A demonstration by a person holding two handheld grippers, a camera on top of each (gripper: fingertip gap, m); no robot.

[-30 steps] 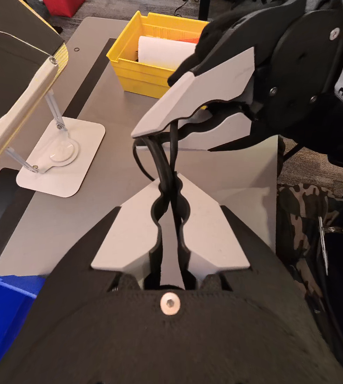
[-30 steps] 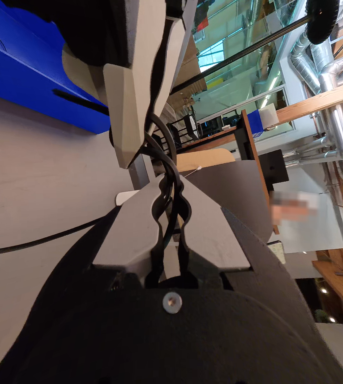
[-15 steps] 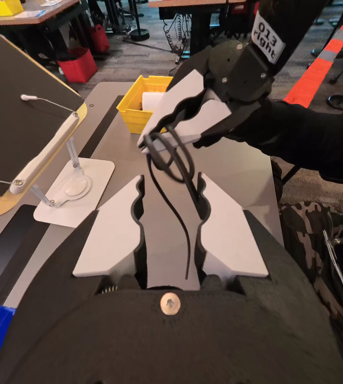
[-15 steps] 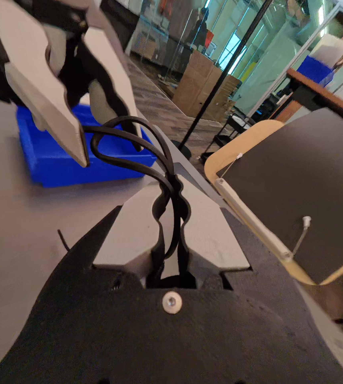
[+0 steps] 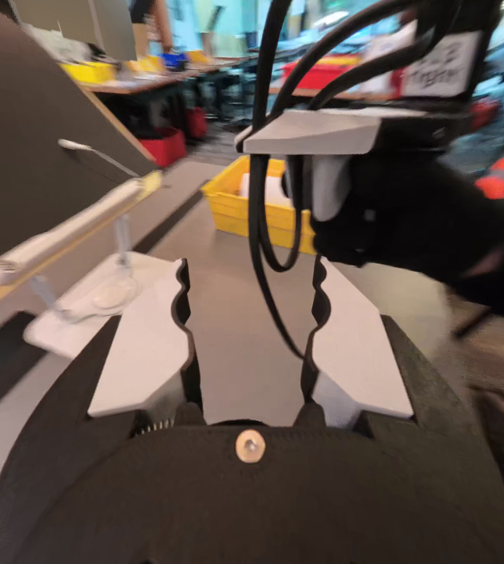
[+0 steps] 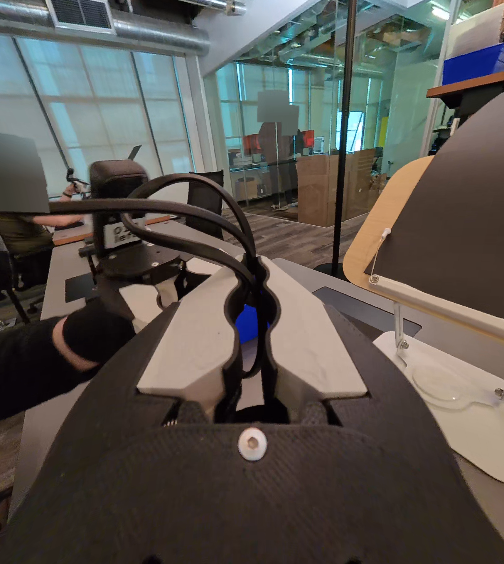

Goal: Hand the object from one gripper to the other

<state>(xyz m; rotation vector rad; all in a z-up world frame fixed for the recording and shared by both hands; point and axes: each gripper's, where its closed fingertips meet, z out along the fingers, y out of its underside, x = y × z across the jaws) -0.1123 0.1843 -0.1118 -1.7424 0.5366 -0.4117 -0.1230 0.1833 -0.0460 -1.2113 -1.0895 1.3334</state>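
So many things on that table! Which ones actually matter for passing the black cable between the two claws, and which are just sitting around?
Part of the job:
- black cable, clamped in the right gripper
- left gripper, open, holding nothing

Just lying about:
- yellow bin
- tilted dark board on its white stand
- grey table

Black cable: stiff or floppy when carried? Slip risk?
Likely floppy: the black cable loops and droops past the right hand-held gripper. Probably light, since a fingertip pinch holds it. Slip risk seems modest; its free end may swing.
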